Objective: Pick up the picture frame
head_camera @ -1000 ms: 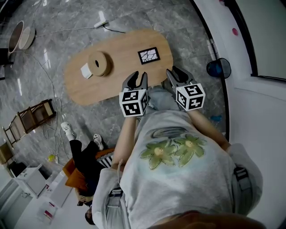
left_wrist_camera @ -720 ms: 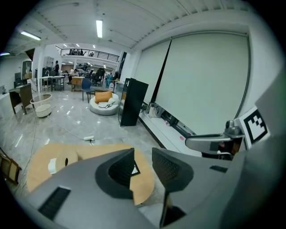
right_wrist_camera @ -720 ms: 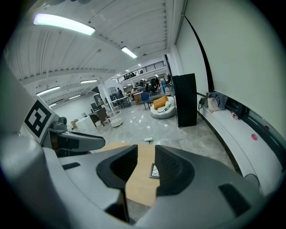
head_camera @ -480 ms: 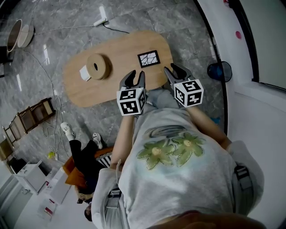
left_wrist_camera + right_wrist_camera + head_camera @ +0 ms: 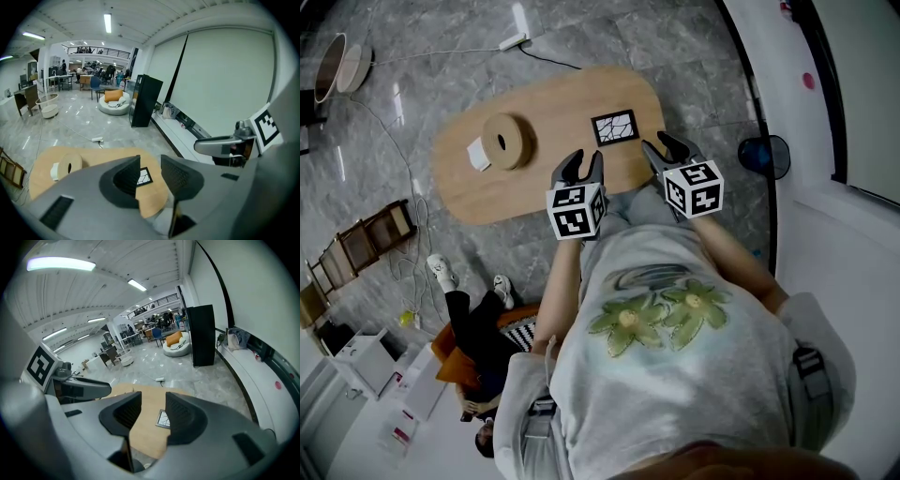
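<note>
Far left on the wooden table (image 5: pixel 553 108): a tan ring (image 5: pixel 504 141), perhaps a tape roll, well apart from the work. Left gripper (image 5: pixel 584 161) over the near edge, jaws opening, nothing between them. Picture frame (image 5: pixel 615 127) flat near the table's right end, just beyond both grippers. Right gripper (image 5: pixel 666 147) likewise opening and empty, angled down, probably readying a two-sided grab.
</note>
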`<state>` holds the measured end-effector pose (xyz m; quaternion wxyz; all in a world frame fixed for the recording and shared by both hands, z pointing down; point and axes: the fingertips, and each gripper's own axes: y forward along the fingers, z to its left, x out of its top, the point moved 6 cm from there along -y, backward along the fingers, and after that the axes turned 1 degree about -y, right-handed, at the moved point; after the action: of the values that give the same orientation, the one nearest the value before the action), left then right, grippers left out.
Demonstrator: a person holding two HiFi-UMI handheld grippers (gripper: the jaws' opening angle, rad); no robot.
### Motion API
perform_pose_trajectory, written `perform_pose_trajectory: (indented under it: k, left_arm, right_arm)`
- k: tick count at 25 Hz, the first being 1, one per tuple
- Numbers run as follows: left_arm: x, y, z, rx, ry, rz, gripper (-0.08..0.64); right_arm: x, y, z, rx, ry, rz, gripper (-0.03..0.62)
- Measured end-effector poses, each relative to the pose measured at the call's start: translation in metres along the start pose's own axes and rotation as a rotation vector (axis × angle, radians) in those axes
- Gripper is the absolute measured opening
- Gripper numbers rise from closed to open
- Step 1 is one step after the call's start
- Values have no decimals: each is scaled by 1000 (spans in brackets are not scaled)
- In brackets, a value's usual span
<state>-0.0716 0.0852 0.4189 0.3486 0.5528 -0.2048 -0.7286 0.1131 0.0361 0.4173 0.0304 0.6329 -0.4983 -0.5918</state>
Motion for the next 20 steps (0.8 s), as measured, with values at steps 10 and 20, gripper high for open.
perform_pose_trajectory:
  k: [10, 20]
  left_arm:
    - [-10, 36, 9, 17, 26, 61, 164]
    - [-23, 78, 22, 23, 34, 125, 175]
  right_arm:
    - [-13, 31, -17, 61, 16, 68, 153]
    - [-31, 69, -35, 86, 26, 160, 156]
